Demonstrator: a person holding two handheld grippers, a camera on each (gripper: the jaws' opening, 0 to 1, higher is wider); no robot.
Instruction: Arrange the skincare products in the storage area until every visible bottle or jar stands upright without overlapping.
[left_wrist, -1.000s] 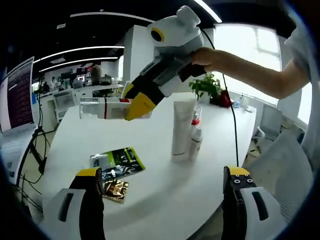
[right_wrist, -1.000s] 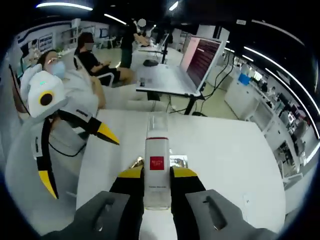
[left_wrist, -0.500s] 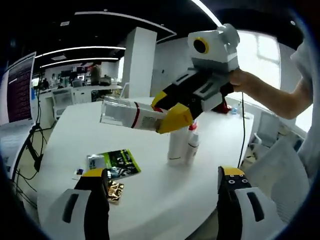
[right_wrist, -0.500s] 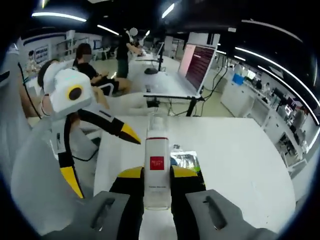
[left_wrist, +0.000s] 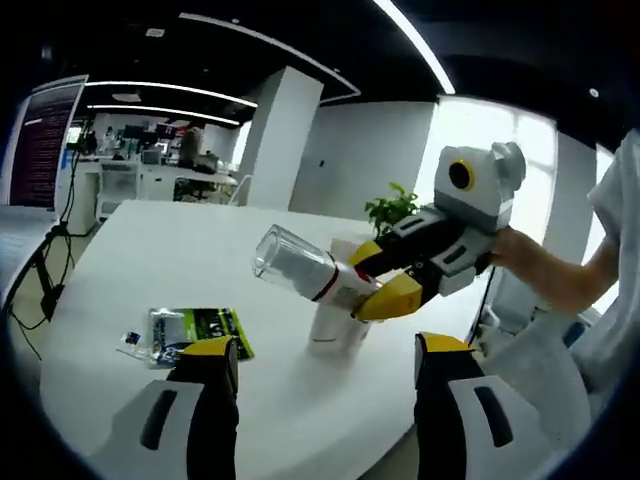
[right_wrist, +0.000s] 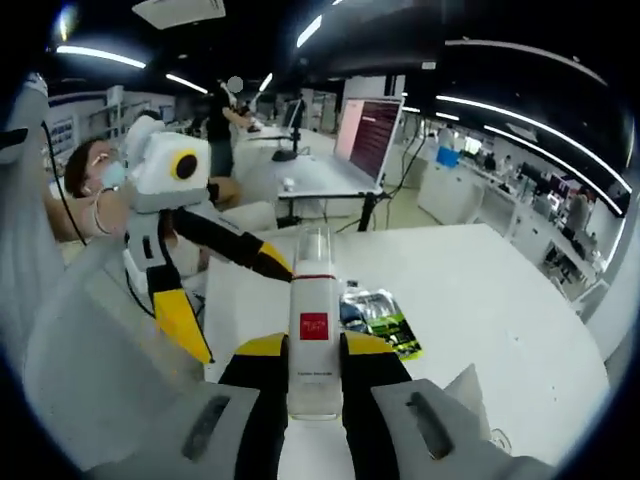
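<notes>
Clear bottle (right_wrist: 314, 330) clenched in right gripper (right_wrist: 314, 352), tilted mid-frame above standing tubes (left_wrist: 332, 325). Risk, judged: toppling them on descent. Left gripper (left_wrist: 318, 352) spread, empty.

Right hand-held gripper (right_wrist: 314, 362) clamping clear bottle (right_wrist: 314, 335), left hand-held gripper (right_wrist: 235, 300) beside, green packet (right_wrist: 380, 318) on white table (right_wrist: 500, 330)

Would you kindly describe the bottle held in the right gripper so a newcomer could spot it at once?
Start at the round white table. Above its near edge, the right gripper holds a bottle tilted, not standing. It has a clear cap, a red band and a red square label, unlike the white tube upright on the table behind it.
</notes>
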